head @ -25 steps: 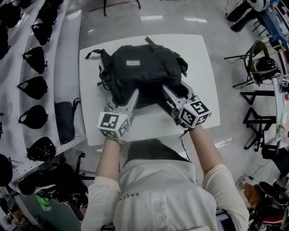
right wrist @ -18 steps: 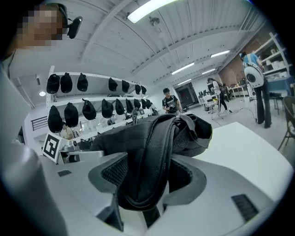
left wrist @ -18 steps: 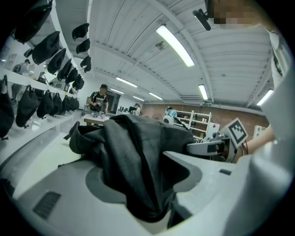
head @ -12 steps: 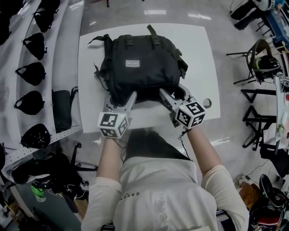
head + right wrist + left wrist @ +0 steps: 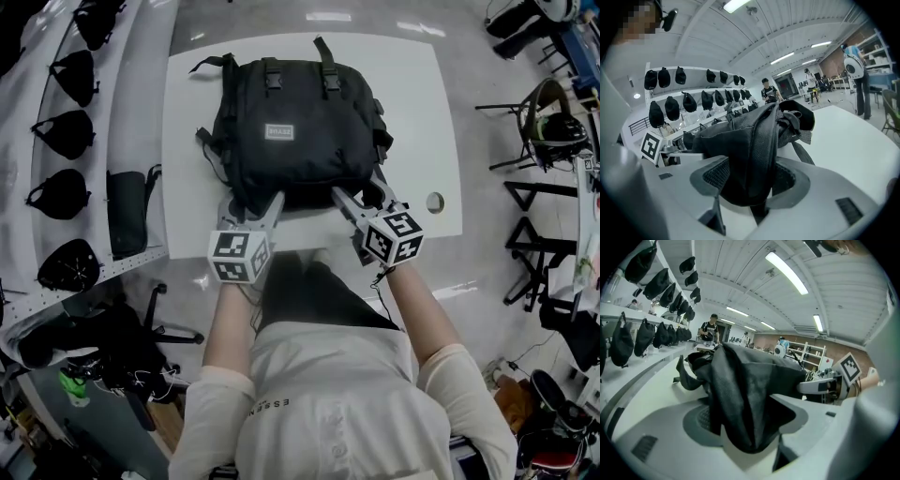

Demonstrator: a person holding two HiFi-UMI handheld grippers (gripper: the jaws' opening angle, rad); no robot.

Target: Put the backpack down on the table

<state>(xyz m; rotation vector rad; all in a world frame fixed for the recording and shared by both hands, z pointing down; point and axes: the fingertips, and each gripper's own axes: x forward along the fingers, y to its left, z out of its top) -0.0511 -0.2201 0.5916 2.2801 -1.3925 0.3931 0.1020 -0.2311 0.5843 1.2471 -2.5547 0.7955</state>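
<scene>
The black backpack (image 5: 295,122) lies flat on the white table (image 5: 412,94), patch side up and straps toward the far edge. My left gripper (image 5: 251,208) is at its near left corner. Its jaws are opening, and a loose fold of the backpack (image 5: 740,390) hangs between them with the pads not pressing on it. My right gripper (image 5: 361,195) is at the near right corner. Its jaws stand apart around a thick fold of the backpack (image 5: 750,140), and both ribbed pads still show beside the cloth.
Curved white shelves (image 5: 141,122) with several dark bags run along the table's left side, and one black bag (image 5: 127,211) lies right beside it. A round hole (image 5: 435,202) marks the table's right near corner. Black stands and a chair (image 5: 544,131) are on the right.
The backpack has come down and now lies flat on the table. Both grippers sank with it to the near edge, and the left jaws have spread wider.
</scene>
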